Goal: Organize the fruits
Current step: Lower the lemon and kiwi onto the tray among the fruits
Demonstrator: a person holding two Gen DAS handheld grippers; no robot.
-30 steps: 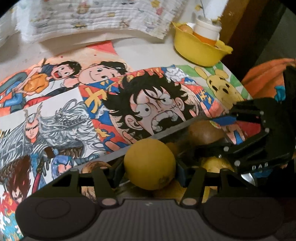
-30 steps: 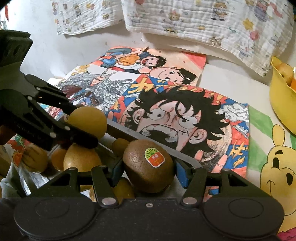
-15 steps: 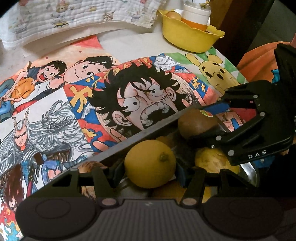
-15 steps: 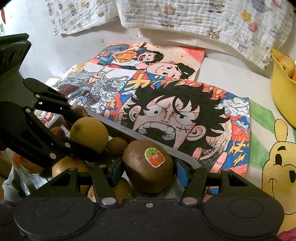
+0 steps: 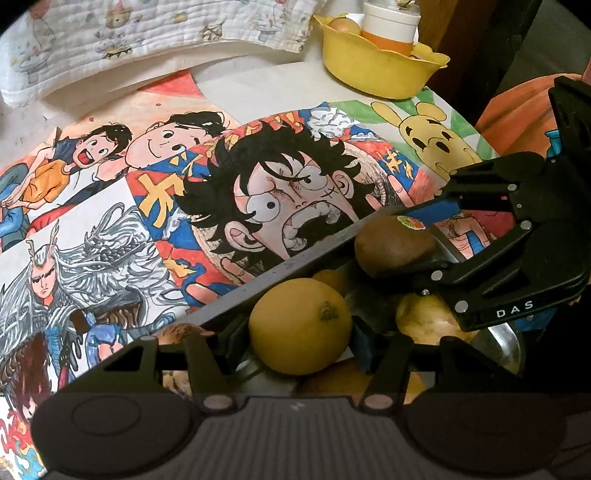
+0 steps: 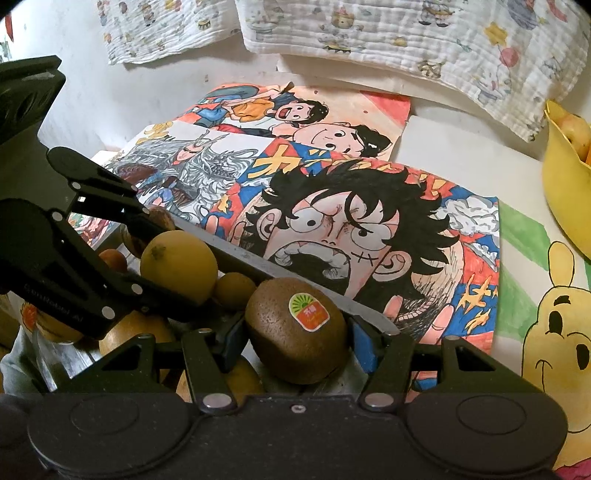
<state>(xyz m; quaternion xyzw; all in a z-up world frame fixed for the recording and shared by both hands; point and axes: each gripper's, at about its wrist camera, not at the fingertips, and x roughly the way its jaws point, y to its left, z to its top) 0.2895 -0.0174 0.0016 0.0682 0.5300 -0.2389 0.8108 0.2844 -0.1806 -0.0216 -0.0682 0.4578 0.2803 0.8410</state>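
A round yellow citrus fruit [image 5: 299,326] sits between the fingers of my left gripper [image 5: 300,338], which is shut on it just above a metal tray [image 5: 258,286] of fruit. My right gripper [image 6: 295,334] is shut on a brown kiwi [image 6: 295,330] with a red and green sticker, over the same tray [image 6: 255,264]. The left wrist view has the right gripper [image 5: 400,240] and its kiwi [image 5: 395,243] at the right. In the right wrist view the left gripper [image 6: 177,264] holds the yellow fruit [image 6: 179,266] at the left.
Several more yellow and orange fruits [image 5: 424,319] lie in the tray under both grippers. A yellow bowl [image 5: 380,70] with fruit and a white jar stands at the back right. Cartoon drawings [image 6: 351,236] cover the table, and a quilted cloth [image 6: 406,33] hangs behind.
My left gripper has tilted a little with the yellow fruit still in it, so its view shows more of the table's right side. The right gripper and its kiwi have stayed put.
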